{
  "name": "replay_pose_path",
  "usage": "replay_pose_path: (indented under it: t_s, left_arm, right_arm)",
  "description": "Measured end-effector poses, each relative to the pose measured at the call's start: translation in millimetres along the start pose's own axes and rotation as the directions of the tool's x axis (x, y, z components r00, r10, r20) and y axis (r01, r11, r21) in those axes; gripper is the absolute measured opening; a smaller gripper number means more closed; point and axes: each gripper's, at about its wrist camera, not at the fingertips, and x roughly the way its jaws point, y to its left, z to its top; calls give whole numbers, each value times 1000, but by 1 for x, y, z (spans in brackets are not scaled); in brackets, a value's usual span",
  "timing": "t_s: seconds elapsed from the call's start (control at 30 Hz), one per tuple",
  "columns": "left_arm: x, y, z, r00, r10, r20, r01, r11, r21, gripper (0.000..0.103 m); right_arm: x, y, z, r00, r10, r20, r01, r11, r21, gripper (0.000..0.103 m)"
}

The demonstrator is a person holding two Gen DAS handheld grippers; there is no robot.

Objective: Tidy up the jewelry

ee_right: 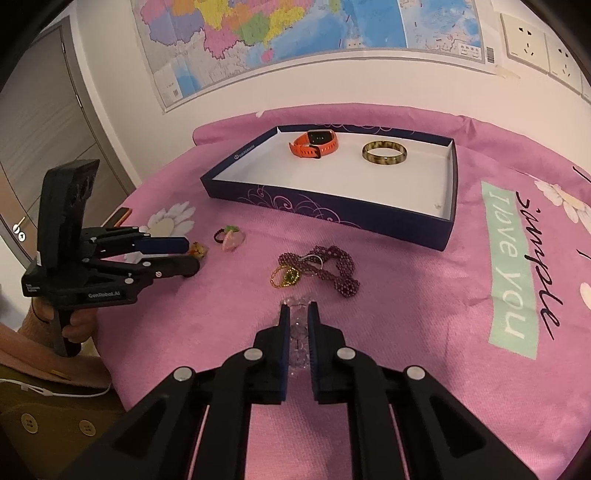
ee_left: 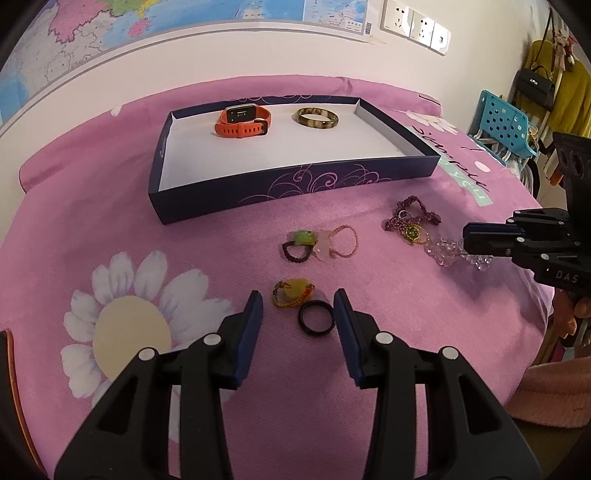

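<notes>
On the pink flowered cloth (ee_left: 369, 295) covering the counter, a shallow navy box (ee_left: 258, 192) already holds an orange smartwatch (ee_left: 242, 122) and a tortoiseshell bangle (ee_left: 316, 118); so two pieces look sorted, most left. Right hand-held gripper (ee_right: 298, 314) is nearly closed, pinching a clear crystal bead bracelet (ee_left: 445, 251) between its pads, bracelet low at the cloth, not lifted by the look of it. Left hand-held gripper (ee_left: 298, 304) sits partly open, holding nothing, jaws either side of a black ring (ee_left: 316, 322) and a yellow-orange beaded charm (ee_left: 291, 291). Unsorted on the cloth: green-and-dark bead ring (ee_left: 299, 245) touching a pink bead bracelet (ee_left: 341, 242), plus a purple beaded chain (ee_right: 328, 267) tangled with a gold green-stone ring (ee_right: 286, 277). Tangle lies just beyond the crystal bracelet, may snag on lifting. Box front wall stands between the pieces and the tray floor, needs clearing. Around: wall map (ee_right: 295, 37), sockets (ee_left: 417, 26), blue basket (ee_left: 504, 123).
</notes>
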Motion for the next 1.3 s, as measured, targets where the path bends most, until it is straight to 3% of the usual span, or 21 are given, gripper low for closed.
replay_pose_path:
  t_s: [0.33,0.53,0.7,0.77,0.83,1.3]
  left_arm:
    - [-6,-7,7,999,13,33,-14,999,43,40]
    - [-1,-29,22,998,-37,55,30,993,113,37]
    - [18,-35,31,1000,-27,15,25,994,111,25]
    - [24,-33,33,1000,-26,3,26,995,98,13]
    - [29,-29,35,999,-43,-17,44,997,70,8]
    - [8,-18,43,991,-124,45,123,992,20,4]
  right_arm:
    - [-7,0,4,1000,9,28,-10,1000,6,8]
    - [-5,-1,8,999,9,34,-9,1000,9,8]
    - [-7,0,14,999,15,49,-16,1000,4,8]
    - [-7,0,16,998,17,53,-18,1000,0,8]
    - [-7,1,18,998,18,57,-18,1000,-3,8]
    - [-22,-5,35,994,34,107,-33,999,-11,8]
